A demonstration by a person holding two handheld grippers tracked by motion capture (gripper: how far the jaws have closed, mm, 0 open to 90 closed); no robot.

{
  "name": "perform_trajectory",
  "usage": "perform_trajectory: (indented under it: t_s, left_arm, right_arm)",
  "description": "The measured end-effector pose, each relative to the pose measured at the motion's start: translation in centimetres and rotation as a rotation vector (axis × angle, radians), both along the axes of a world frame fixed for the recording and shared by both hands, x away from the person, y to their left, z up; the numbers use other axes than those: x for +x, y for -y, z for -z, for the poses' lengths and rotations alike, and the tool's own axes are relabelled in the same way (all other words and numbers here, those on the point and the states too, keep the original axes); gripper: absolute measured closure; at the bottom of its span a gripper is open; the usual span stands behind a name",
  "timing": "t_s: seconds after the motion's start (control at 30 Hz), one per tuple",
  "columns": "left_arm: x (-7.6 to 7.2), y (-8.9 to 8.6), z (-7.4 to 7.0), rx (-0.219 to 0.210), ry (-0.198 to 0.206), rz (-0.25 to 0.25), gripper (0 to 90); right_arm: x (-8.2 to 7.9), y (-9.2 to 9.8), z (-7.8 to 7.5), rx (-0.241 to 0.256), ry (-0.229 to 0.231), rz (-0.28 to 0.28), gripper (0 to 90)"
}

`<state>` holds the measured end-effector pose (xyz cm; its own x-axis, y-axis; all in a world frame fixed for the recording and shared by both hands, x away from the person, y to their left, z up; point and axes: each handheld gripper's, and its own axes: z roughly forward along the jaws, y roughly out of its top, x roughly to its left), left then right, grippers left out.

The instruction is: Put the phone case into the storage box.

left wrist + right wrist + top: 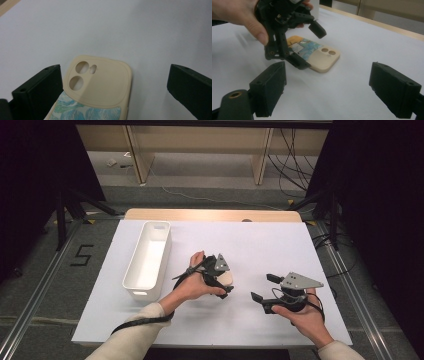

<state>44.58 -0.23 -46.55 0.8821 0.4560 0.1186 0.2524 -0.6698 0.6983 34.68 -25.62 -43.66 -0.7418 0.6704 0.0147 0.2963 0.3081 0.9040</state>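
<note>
A cream-coloured soft phone case [100, 87] with rounded corners is lying flat on the white table, back side facing up. Two round camera holes and a smaller opening are showing at one end; blue-green swirled artwork is covering the other part.

A long white tub [148, 261] sits empty on the left part of the white surface [260, 245], its length running away from the near edge. A strip of bare wood [212, 215] shows along the far edge of the surface. Beyond it, pale wooden furniture legs [139, 152] stand on the grey floor [200, 175], with dark cables [292, 155] hanging at the right. A black "5" [81, 255] is marked on the floor at the left.
</note>
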Motion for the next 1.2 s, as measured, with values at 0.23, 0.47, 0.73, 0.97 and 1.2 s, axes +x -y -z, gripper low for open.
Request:
perform_trajectory:
  t_s: [0.23,0.47,0.73,0.97,1.2]
  left_arm:
    - [1.8,0.3,0.4,0.041,-0.032,0.054,0.0]
    - [2.8,0.4,1.0,0.07,-0.047,0.097,0.3]
    - [3.5,0.4,1.4,0.078,-0.059,0.112,0.3]
    - [3.8,0.5,1.7,0.086,-0.065,0.107,0.3]
    - [4.1,0.6,1.8,0.093,-0.069,0.108,0.3]
  right_arm:
    - [0.0,0.1,0.0,0.001,-0.002,0.002,15.3]
    - [0.0,0.0,0.0,0.0,-0.001,0.0,15.3]
    - [0.0,0.0,0.0,-0.001,-0.002,-0.001,15.3]
    - [0.0,0.0,0.0,-0.002,-0.003,-0.001,15.3]
    - [0.0,0.1,0.0,-0.004,-0.001,-0.001,15.3]
